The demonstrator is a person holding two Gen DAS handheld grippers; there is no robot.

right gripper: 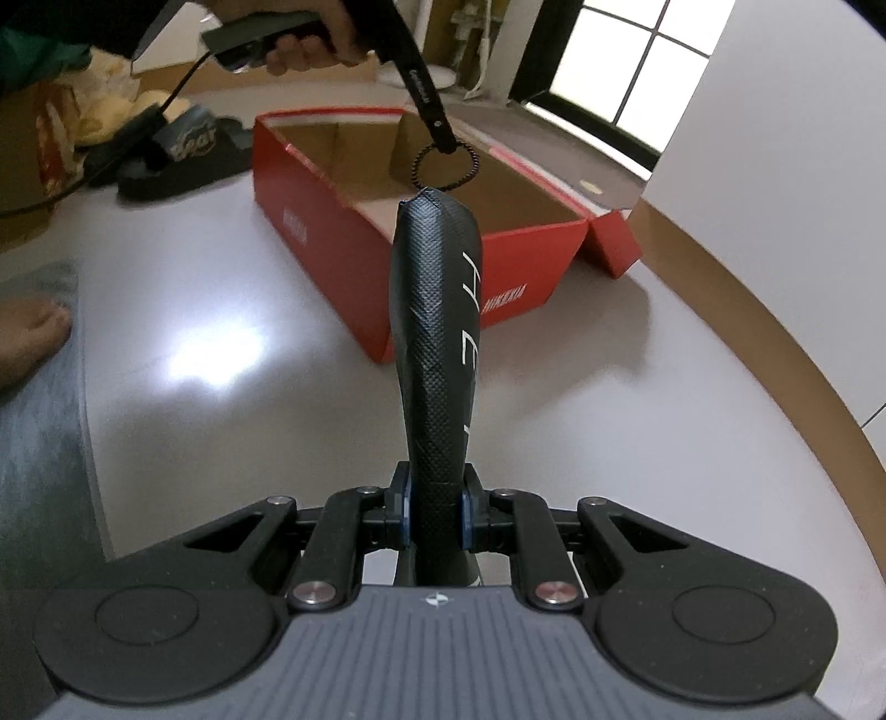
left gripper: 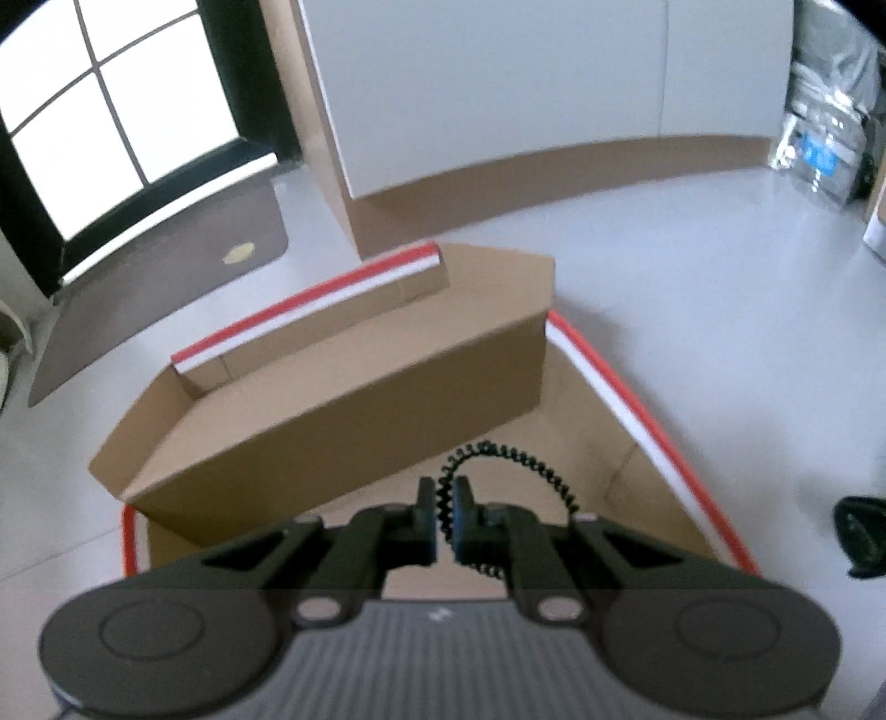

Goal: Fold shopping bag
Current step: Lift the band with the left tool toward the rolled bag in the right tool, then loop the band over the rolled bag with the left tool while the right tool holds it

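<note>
The left gripper has its jaws closed all the way on a black coiled elastic ring, which loops up and to the right from between the pads. It hangs above the open red cardboard box with a brown inside, which stands on the pale glossy floor.

The right gripper is nearly closed too, its blue-edged pads pressing on the near end of the black textured shopping bag, rolled into a tight bundle with white letters. The bundle sticks out away from the camera, its far end pointing toward the box (from this view the ring hangs just beyond that tip). A person's hand holds the left gripper at the far left.
</note>
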